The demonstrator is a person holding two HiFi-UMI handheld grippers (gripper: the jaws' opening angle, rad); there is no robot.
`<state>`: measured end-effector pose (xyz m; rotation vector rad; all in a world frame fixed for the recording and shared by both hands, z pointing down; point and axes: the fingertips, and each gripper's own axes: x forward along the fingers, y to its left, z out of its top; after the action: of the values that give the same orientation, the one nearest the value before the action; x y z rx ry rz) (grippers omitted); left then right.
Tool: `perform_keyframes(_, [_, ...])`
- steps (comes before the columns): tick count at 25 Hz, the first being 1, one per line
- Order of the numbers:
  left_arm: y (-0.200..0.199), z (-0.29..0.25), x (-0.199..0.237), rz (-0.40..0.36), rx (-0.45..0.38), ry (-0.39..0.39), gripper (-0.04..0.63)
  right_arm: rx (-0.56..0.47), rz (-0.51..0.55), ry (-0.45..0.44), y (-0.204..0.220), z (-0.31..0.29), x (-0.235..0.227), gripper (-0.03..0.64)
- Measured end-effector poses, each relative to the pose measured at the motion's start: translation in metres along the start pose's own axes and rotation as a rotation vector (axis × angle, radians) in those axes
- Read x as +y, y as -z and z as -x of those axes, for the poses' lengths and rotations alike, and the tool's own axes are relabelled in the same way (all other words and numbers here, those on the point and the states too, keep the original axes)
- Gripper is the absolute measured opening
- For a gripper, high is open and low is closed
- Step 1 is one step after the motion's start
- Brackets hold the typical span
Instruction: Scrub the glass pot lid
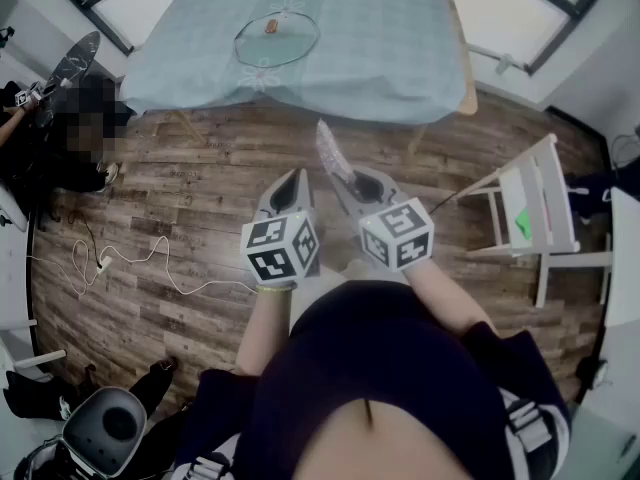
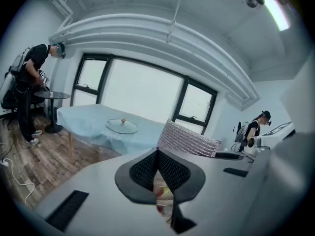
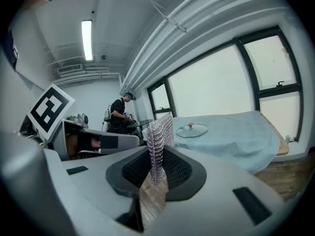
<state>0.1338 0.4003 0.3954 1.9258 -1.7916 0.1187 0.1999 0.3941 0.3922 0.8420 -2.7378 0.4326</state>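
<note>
Glass pot lid (image 1: 277,38) lies well beyond right gripper (image 1: 348,182) clamping scrubber (image 1: 330,154).

No legible txt, nos., brand names or signs in any view. Only printed marks are b/w square code patterns on the left gripper's cube (image 1: 280,251) and the right gripper's cube (image 1: 397,234). These are blocks only, no letters or digits. Same type of pattern shows on a cube in the right gripper view, also unreadable as txt.
</note>
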Motion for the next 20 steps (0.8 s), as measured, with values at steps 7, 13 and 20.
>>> perform_keyframes(7, [0.001, -0.01, -0.01, -0.009, 0.01, 0.006, 0.002, 0.004, 0.007, 0.003, 0.001, 0.003, -0.009, 0.077])
perform_keyframes(13, [0.001, -0.015, -0.012, 0.008, 0.005, -0.014, 0.002, 0.0, 0.004, -0.014, -0.001, 0.004, -0.018, 0.077])
perform_keyframes(20, [0.001, -0.011, 0.0, 0.038, -0.003, -0.054, 0.002, -0.029, -0.014, -0.041, -0.011, -0.003, -0.022, 0.077])
